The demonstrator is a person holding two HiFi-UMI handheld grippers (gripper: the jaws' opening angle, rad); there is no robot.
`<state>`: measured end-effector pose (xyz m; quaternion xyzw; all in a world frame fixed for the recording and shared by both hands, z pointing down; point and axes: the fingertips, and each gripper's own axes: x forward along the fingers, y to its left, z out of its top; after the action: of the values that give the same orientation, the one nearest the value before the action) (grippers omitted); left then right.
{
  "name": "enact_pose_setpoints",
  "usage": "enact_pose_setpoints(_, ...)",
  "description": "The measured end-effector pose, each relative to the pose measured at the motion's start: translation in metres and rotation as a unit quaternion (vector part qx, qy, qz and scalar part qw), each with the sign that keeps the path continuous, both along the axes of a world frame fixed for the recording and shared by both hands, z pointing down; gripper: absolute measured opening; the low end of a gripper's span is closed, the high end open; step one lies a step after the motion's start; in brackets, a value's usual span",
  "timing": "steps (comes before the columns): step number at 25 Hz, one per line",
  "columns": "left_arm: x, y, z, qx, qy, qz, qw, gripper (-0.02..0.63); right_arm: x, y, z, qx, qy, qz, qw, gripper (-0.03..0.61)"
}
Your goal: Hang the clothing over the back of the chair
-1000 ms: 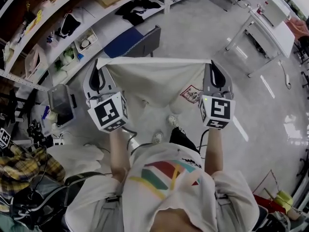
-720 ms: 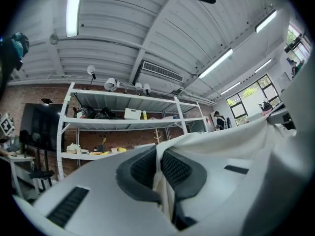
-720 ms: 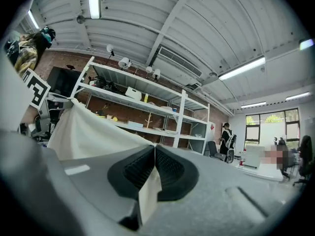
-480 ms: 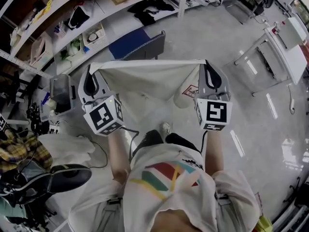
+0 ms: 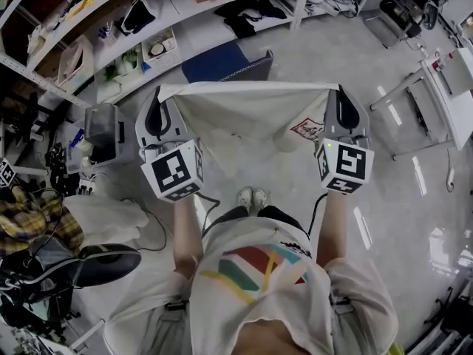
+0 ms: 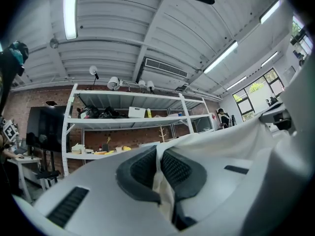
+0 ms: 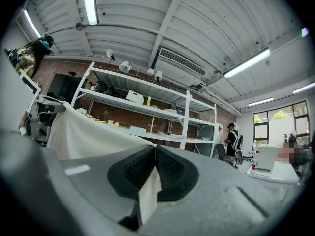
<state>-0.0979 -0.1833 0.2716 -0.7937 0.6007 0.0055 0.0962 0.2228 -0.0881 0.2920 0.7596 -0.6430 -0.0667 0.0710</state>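
Note:
A white garment (image 5: 244,117) with a small red-edged print hangs stretched between my two grippers at chest height. In the head view my left gripper (image 5: 161,89) is shut on its left top corner and my right gripper (image 5: 338,89) is shut on its right top corner. White cloth is pinched between the dark pads in the left gripper view (image 6: 158,163) and in the right gripper view (image 7: 153,161). The chair (image 5: 255,63), grey-backed with a blue seat, stands on the floor just beyond the garment's top edge.
Long white shelves (image 5: 111,46) with boxes, clothes and shoes run behind the chair. A grey bin (image 5: 103,132) stands to the left, and plaid cloth (image 5: 29,224) and a black stool (image 5: 107,261) lie at lower left. White tables (image 5: 451,80) stand at the right. The person's shoes (image 5: 251,197) are below the garment.
Both grippers have carried the taut garment forward toward the chair and shelves, the right one farther. The person's feet have come together. Both grips are unchanged.

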Motion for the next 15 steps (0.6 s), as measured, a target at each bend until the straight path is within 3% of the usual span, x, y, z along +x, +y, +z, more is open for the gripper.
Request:
enact_pose_setpoints(6,-0.011,-0.011,0.004,-0.009,-0.004,0.022,0.9997,0.015,-0.013,-0.008,0.009,-0.004,-0.017,0.021,1.000,0.008)
enact_pose_setpoints(15,-0.024,-0.028,-0.001,-0.018,-0.012,0.022,0.9995,0.014,-0.027,-0.021,0.004,-0.012,-0.009,0.013,1.000,0.009)
